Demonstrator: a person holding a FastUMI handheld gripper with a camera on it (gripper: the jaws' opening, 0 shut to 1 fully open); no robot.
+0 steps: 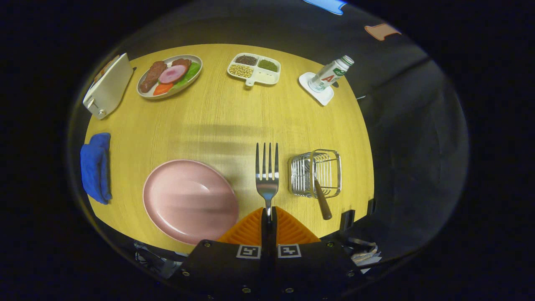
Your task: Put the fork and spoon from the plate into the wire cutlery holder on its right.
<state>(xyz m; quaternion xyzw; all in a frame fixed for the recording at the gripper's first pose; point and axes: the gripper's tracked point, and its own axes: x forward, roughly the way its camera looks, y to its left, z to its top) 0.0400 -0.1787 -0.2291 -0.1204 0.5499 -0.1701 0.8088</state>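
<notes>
The hand-held gripper [268,214] grips the fork [267,173]. A brown handle [322,200] sticks out of the wire cutlery holder [316,173]. The pink plate [190,200] holds nothing.

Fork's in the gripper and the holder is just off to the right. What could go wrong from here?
1. The gripper is shut on the fork low on its neck, with the tines pointing away, so the fork may pivot or slip on the way over.
2. The holder already has a brown handle leaning out toward the fingers; the fork could knock it.
3. The holder is light wire near the table edge, so a snag might push or tip it.
</notes>
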